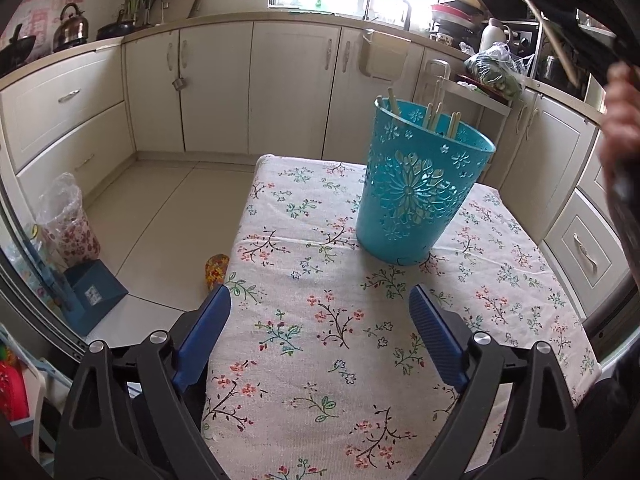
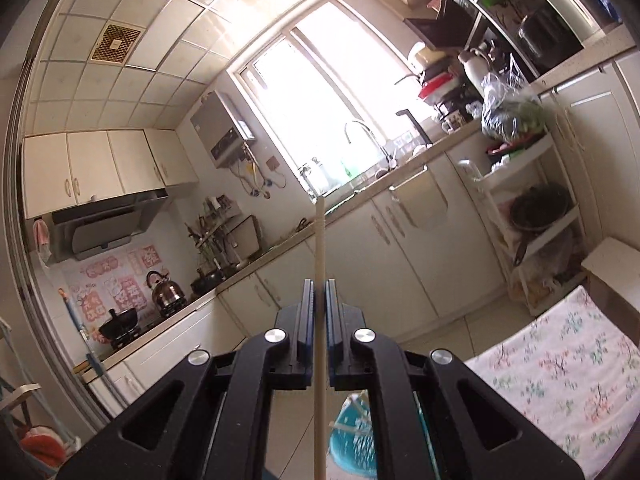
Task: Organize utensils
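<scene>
A small tabletop (image 1: 320, 320) covered by a floral cloth is seen from the left wrist view, with a teal perforated plastic basket (image 1: 416, 200) standing upright on its far part. Several pale wooden chopsticks (image 1: 434, 114) are stood inside the basket, their ends rising above the rim. The left claw (image 1: 320, 300) is held released above the bare cloth on the near side of the basket, its blue pads spread wide and nothing gripped between them.

The right claw (image 2: 319, 292) is clenched on a single pale wooden chopstick (image 2: 319, 240), which is pinched between the two blue pads and runs straight along the fingers, its far end pointing toward the sink counter and window. In the right wrist view the teal basket (image 2: 352, 440) is glimpsed blurred below the claw, beside the cloth-covered tabletop (image 2: 560, 360). In the left wrist view the right claw (image 1: 580, 20) with its chopstick (image 1: 548, 36) is seen raised at the upper right, well above the basket, beside a person's hand (image 1: 620, 128).
</scene>
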A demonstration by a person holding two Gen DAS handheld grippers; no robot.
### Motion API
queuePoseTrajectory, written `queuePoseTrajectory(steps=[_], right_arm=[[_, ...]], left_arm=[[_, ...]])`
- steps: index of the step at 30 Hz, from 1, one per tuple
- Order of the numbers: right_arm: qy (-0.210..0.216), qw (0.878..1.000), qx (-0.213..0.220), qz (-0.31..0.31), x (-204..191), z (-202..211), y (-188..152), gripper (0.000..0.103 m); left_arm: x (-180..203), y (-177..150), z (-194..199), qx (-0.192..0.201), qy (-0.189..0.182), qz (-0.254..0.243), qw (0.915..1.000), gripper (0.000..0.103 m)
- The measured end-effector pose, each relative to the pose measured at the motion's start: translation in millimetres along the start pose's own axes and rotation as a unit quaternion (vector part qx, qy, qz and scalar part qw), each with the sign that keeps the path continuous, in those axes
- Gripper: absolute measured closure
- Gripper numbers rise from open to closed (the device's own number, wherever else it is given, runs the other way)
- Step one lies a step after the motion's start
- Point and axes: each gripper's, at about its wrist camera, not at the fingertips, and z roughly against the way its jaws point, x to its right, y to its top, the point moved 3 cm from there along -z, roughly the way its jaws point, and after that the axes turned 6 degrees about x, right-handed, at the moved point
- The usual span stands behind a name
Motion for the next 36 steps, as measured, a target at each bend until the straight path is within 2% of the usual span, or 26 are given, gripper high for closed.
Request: queuePoseTrajectory(steps=[5, 13, 21, 24, 30, 32, 34, 35, 36], right_arm=[[-0.020, 0.999, -0.011, 0.031, 2.7, -32.4, -21.0, 0.097], [-0.068, 0.995, -0.041, 0.054, 16.3, -56.1, -53.8, 0.097], [-0.101, 0.986, -0.053, 0.119, 14.8, -49.6, -86.1, 0.097], [-0.107, 0.984, -0.067, 0.126, 21.5, -45.9, -93.9, 0.097], [-0.093, 0.983, -0.088, 0.135, 17.7, -10.8, -89.2, 0.096], [-0.085, 0.983, -0.103, 0.127, 14.2, 14.0, -85.6, 0.091], [-0.087, 0.983, -0.111, 0.113, 11.0, 40.3, -81.6, 0.067], [-0.091, 0.983, -0.115, 0.108, 9.3, 50.9, -80.4, 0.060], [-0.098, 0.982, -0.125, 0.102, 6.2, 70.8, -77.9, 0.045]], left_arm=[[-4.9, -3.4, -9.8, -0.011, -0.002, 0.012, 0.9999, 0.016], [-8.3, -1.6, -14.4, -0.014, -0.009, 0.026, 0.9995, 0.016], [-8.5, -1.6, -13.4, -0.017, -0.010, 0.029, 0.9994, 0.016], [-7.7, 0.8, -7.2, -0.013, -0.010, 0.029, 0.9994, 0.016], [-5.7, 9.5, 14.1, 0.002, -0.009, 0.022, 0.9997, 0.015], [-5.5, 13.2, 22.5, 0.004, -0.013, 0.019, 0.9997, 0.013], [-5.2, 18.6, 35.0, 0.007, -0.014, 0.014, 0.9998, 0.009], [-5.7, 21.0, 41.8, 0.009, -0.012, 0.011, 0.9998, 0.008], [-5.0, 24.3, 51.2, 0.012, -0.010, 0.006, 0.9999, 0.008]])
